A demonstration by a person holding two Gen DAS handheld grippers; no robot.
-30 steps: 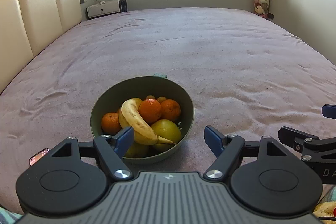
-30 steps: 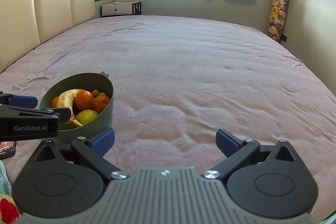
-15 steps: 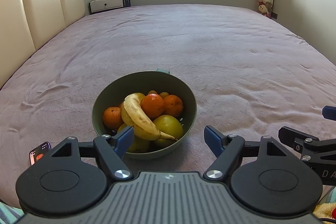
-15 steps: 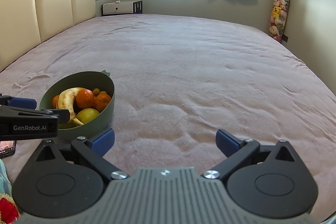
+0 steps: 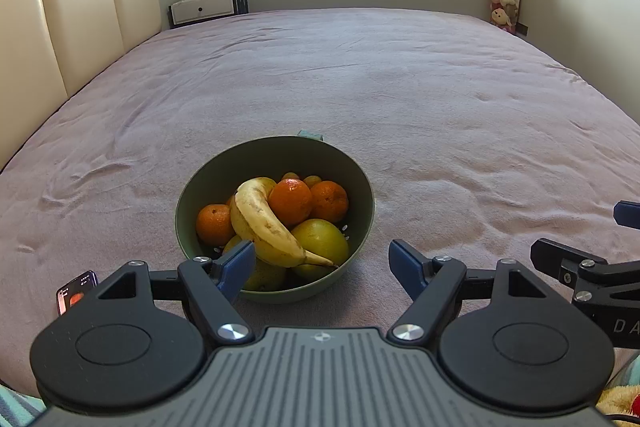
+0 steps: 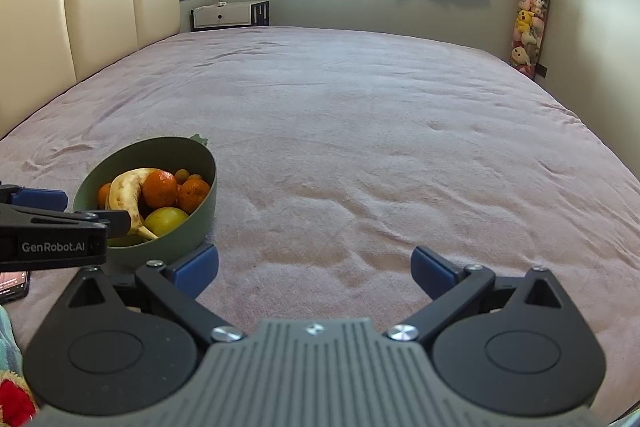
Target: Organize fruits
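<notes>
The left claw (image 5: 322, 263) hovers low over the bed (image 5: 400, 99), jaws spread wide, aimed at the green bowl (image 5: 276, 151) just ahead. The right claw (image 6: 314, 269) hangs beside it, jaws apart over bare blanket. In the bowl, a spotted banana (image 5: 266, 223) lies across oranges (image 5: 290, 201) and yellow-green fruit (image 5: 324, 239).
</notes>
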